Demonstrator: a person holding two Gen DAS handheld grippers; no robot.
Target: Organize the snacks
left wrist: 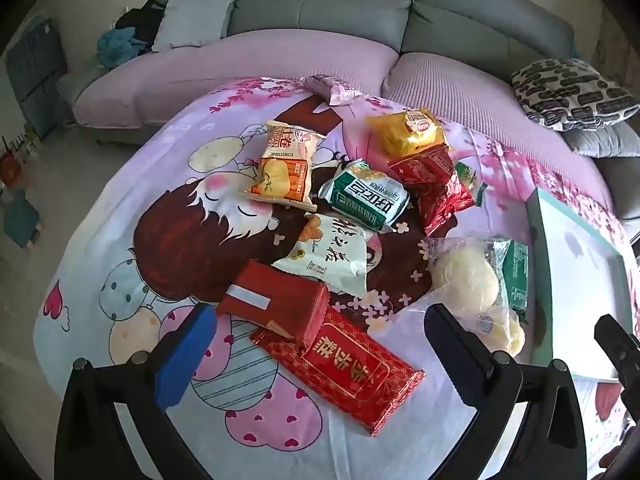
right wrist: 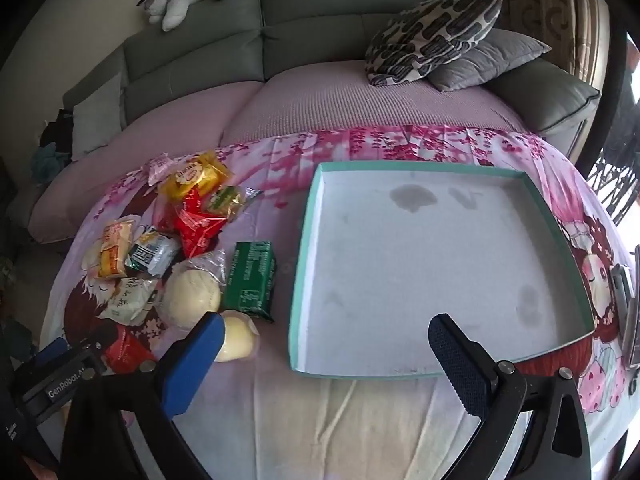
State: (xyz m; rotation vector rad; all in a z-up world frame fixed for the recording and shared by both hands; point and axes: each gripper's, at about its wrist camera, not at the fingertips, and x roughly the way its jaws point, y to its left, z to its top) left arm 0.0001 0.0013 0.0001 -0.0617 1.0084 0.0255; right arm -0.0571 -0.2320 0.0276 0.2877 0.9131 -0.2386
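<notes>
Red snack packets point(left wrist: 336, 344) lie between the wide-spread left claw point(left wrist: 320, 336); right claw point(right wrist: 328, 344) gapes wide over the tray point(right wrist: 304, 240).

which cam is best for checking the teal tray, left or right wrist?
Right wrist. The teal tray sits whole in frame there, all four rims and its stained white floor visible, nothing inside. The left wrist view catches only a slice of it at the right edge, partly behind the other hand-held gripper.

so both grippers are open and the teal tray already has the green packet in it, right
Not quite. The teal tray holds no snacks; the right wrist view shows the green packet lying on the cloth to its left. Both the left gripper and right gripper are open.
</notes>
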